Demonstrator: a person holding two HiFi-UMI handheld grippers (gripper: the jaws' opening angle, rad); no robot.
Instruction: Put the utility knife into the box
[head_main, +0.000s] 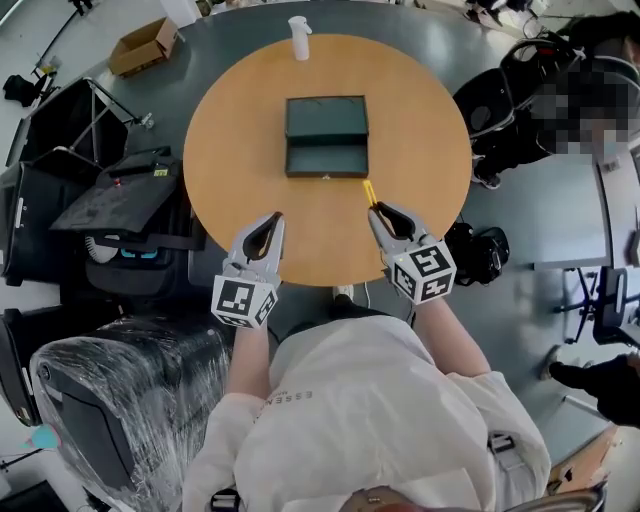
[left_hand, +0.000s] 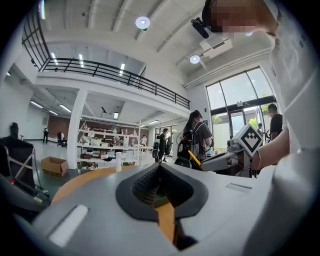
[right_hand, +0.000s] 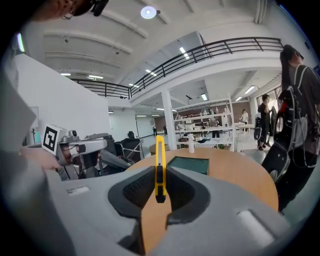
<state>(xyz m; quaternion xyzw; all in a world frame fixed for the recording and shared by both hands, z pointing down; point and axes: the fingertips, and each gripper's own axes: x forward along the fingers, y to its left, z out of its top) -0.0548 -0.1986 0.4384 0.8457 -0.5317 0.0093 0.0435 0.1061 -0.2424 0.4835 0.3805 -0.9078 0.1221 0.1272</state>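
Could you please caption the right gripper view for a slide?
Right gripper holds the yellow utility knife before the box on the table.

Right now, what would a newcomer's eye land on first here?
The yellow knife, clamped in the right claw and pointing at the box. That box, dark green and open, sits in the middle of the round wooden table. The left claw, shut and empty, hovers at the near edge.

Box (head_main: 327, 136) centred on table (head_main: 230, 150); bottle (head_main: 299, 37) behind; utility knife (head_main: 369, 192) right-front of box.
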